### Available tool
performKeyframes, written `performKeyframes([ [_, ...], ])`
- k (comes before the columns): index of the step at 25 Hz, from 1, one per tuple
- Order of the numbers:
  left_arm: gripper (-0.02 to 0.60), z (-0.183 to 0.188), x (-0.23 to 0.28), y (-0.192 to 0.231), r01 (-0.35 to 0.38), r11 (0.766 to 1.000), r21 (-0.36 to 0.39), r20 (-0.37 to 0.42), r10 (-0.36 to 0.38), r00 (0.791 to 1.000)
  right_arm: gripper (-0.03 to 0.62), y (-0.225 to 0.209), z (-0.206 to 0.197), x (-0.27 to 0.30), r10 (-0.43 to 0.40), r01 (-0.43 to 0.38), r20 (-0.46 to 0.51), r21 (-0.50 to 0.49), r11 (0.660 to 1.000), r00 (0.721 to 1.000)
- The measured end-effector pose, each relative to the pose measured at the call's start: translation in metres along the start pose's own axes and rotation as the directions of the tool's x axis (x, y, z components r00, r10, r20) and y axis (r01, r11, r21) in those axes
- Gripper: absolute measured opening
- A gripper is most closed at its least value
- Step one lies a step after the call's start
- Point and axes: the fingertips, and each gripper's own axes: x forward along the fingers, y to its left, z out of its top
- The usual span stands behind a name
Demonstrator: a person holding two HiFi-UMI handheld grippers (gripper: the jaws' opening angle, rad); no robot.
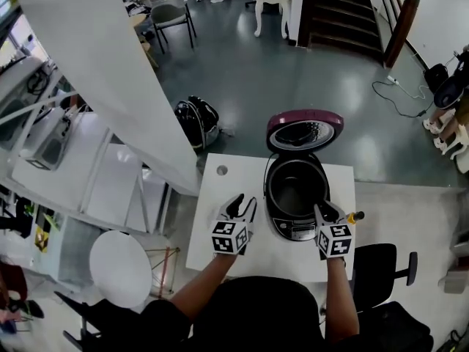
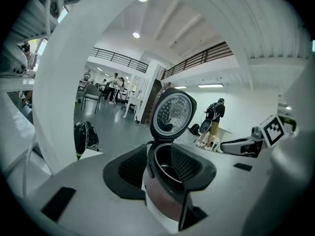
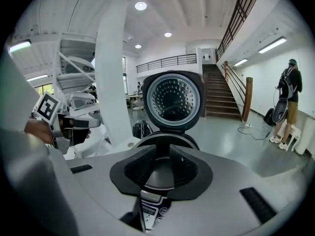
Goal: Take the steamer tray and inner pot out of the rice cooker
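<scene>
**Both claws released in front of the open cooker**

We see the rice cooker (image 1: 293, 231) standing on the white worktop (image 1: 220, 226), toward the worktop's far right part. Its lid (image 1: 303, 129) is swung up and back behind the body, with the perforated inner face turned toward us. The dark inner pot (image 1: 295, 191) sits inside the cooker. Whether a steamer tray lies in it we cannot tell.

Our left claw (image 1: 244, 202) hangs just left of the cooker, apart from it. Its jaws are spread and nothing is between the pads; the left gripper view shows only the cooker's side and open mouth farther off through the gap. Our right claw (image 1: 327, 211) is at the cooker's front right corner, very near its rim. It is released too, its jaws parted, and the cooker's control panel shows through the gap with no contact on either pad.

Beyond the cooker to the left a black backpack (image 1: 198, 121) lies on the floor. Near its right front stands a black chair (image 1: 381, 268).
</scene>
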Motion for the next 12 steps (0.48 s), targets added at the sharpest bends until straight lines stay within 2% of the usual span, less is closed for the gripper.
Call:
performKeyframes([
  [7, 0.15, -0.011, 0.053, -0.045, -0.003, 0.998, 0.056, -0.074, 0.007, 0.997, 0.103, -0.066, -0.011, 0.012, -0.013, 0.014, -0.021, 0.013, 1.0, 1.0],
  [12, 0.167, -0.021, 0.085, -0.054, -0.062, 0.994, 0.087, -0.132, 0.073, 0.989, 0.118, -0.091, -0.022, 0.036, -0.012, 0.01, -0.067, -0.034, 0.999, 0.998],
])
